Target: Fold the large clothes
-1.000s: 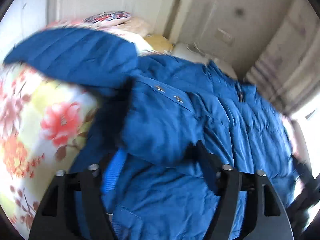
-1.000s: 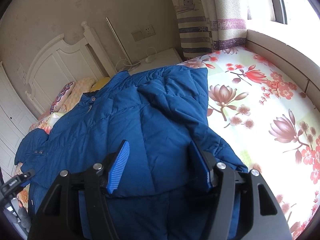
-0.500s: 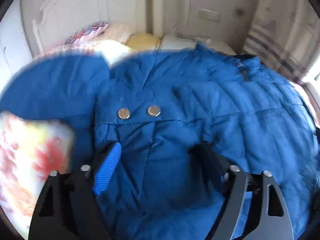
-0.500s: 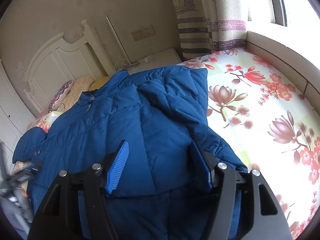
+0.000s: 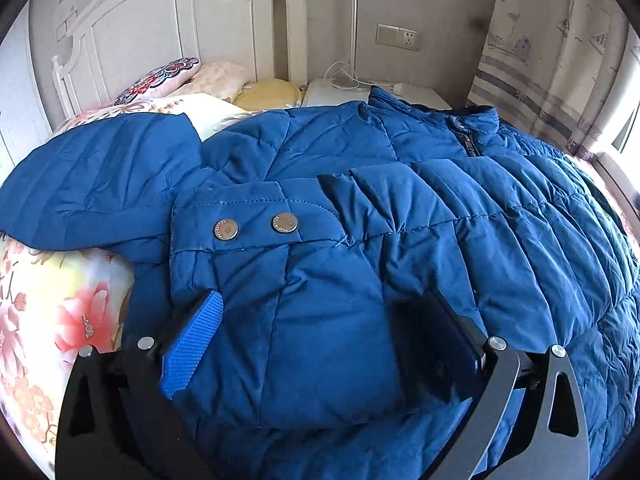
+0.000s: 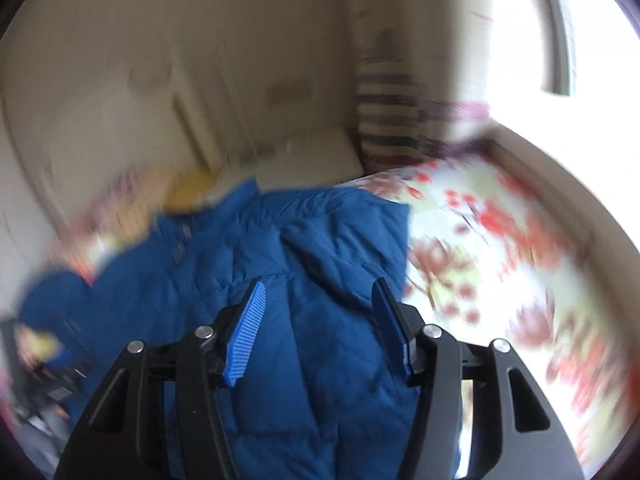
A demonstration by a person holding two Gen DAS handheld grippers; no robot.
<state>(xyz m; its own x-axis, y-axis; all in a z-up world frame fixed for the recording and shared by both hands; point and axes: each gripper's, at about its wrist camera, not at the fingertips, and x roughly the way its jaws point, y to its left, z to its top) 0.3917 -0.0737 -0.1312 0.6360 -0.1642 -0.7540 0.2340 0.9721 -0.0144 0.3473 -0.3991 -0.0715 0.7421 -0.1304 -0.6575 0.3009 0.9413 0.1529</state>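
On a bed with a floral sheet (image 5: 60,304), the left tool (image 5: 316,344) straddles the folded-in sleeve cuff (image 5: 280,320) of a blue padded jacket (image 5: 460,216), its jaws opening wide, pads apparently clear of the fabric. Only this sharp view shows the cuff's two snap buttons (image 5: 256,226), the zipped collar (image 5: 468,136), pillows (image 5: 180,76) and white headboard (image 5: 172,28). The right tool (image 6: 320,332), in a motion-blurred view, hangs above the jacket's other folded sleeve (image 6: 344,280), jaws half apart and closing, gripping nothing; a striped curtain (image 6: 384,116) and bright window (image 6: 592,24) lie beyond.
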